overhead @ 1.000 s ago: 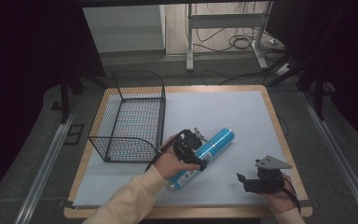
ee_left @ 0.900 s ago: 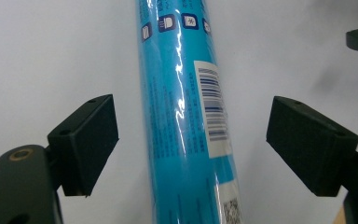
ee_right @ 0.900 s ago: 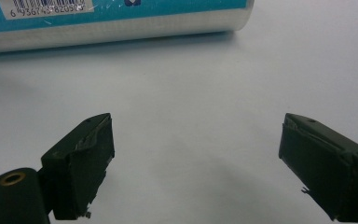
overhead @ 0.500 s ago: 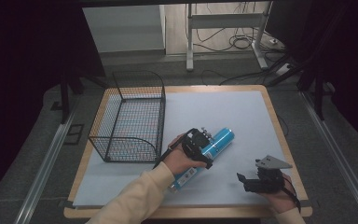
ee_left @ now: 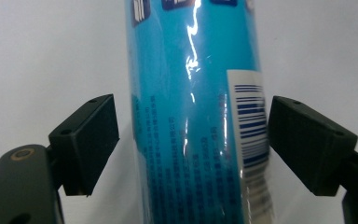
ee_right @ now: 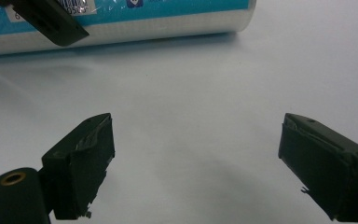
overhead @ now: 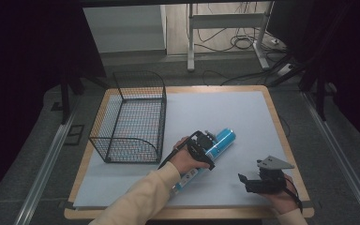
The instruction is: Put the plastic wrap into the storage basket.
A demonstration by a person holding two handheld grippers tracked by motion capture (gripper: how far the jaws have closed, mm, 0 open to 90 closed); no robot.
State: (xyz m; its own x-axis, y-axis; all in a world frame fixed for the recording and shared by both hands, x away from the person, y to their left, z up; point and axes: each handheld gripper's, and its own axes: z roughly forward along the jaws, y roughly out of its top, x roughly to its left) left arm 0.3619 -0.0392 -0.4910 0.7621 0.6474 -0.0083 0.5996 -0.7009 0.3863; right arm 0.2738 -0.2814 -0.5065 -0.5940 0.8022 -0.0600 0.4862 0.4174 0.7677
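Note:
A blue cylindrical tube [overhead: 222, 139] with a barcode label lies diagonally on the pale table sheet [overhead: 225, 108]. In the left gripper view the tube [ee_left: 191, 93] runs up between my jaws. My left gripper [overhead: 201, 146] straddles its middle, open, with a thin gap on each side [ee_left: 196, 149]. My right gripper [overhead: 244, 183] rests near the front right of the sheet, open and holding nothing [ee_right: 196, 163]. In the right gripper view the tube [ee_right: 144, 23] lies across the top, with one fingertip of the left gripper [ee_right: 51, 18] against it.
A black wire basket [overhead: 161, 117] stands on the left half of the table, just left of the tube. Bare sheet stretches behind and to the right. The wooden table edge [overhead: 281, 136] borders the sheet; metal frame legs and cables lie beyond the far edge.
My left hand has shifted slightly forward and right along the tube. The tube and my right gripper have stayed put.

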